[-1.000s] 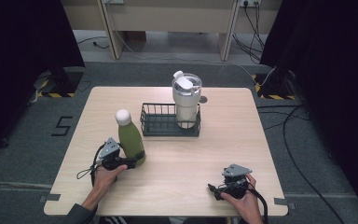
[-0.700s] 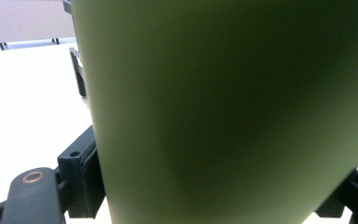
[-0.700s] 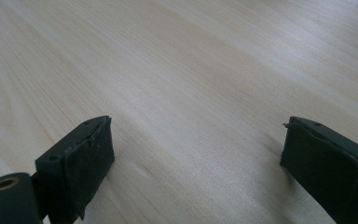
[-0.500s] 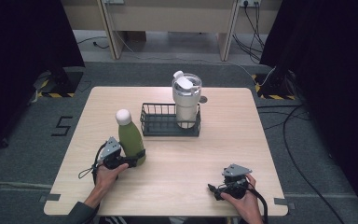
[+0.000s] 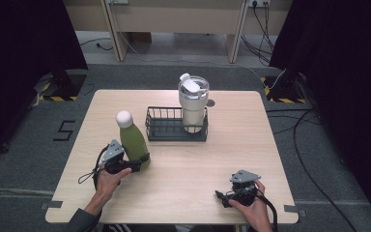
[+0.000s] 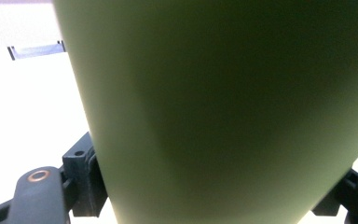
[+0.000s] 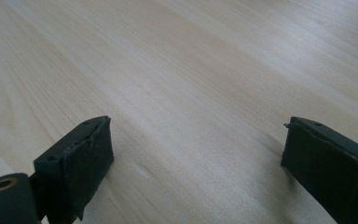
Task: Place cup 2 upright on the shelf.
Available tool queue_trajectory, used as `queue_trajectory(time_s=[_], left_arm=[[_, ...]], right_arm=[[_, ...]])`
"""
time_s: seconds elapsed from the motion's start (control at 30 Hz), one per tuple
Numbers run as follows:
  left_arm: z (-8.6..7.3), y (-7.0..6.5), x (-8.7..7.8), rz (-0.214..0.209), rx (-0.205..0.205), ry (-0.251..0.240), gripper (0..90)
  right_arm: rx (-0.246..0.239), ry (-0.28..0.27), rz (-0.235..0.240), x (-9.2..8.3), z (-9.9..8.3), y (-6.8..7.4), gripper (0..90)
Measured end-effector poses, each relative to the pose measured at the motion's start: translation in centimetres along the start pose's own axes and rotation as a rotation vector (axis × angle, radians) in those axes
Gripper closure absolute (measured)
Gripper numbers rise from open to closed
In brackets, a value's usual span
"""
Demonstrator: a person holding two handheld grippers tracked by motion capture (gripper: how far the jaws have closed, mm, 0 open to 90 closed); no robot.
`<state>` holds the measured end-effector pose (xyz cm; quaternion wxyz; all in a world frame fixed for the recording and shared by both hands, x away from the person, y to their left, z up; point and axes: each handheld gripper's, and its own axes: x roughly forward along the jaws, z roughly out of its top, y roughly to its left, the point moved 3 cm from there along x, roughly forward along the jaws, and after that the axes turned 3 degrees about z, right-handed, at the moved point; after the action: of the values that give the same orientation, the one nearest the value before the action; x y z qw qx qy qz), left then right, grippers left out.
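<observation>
Left gripper (image 5: pixel 137 164) around green bottle (image 5: pixel 133 141)

My tongs' black left gripper (image 5: pixel 136 165) grips an olive-green bottle (image 5: pixel 133 142) with a white cap, centre-left; the basket (image 5: pixel 174 131) is dark grey.

**Green bottle upright on table**

Olive-green bottle (image 5: pixel 134 143) with rounded white cap, standing upright, slightly tilted, on the wooden table's left half, just left of the wire basket. Its lower body is clamped between black jaws.
</observation>
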<state>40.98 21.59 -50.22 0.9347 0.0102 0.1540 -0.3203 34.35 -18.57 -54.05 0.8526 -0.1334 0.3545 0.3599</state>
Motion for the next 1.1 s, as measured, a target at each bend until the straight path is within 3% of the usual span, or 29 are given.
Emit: queue_trajectory(time_s=[0.37,0.53,0.77,1.1], left_arm=[[1.8,-1.0,-0.3,-0.024,0.061,0.021,20.0],[2.6,-1.5,-0.1,-0.05,0.047,0.021,20.1],[4.2,-1.8,0.1,-0.059,0.066,0.025,20.1],[6.6,-1.1,0.3,-0.067,0.042,0.021,20.1]], right_arm=[[0.005,0.001,0.0,0.0,0.0,0.0,8.6],[0.004,0.001,-0.001,0.0,0.0,0.0,8.6],[0.005,0.001,-0.001,0.0,0.0,0.0,8.5],[0.005,0.002,-0.001,0.0,0.0,0.0,8.5]])
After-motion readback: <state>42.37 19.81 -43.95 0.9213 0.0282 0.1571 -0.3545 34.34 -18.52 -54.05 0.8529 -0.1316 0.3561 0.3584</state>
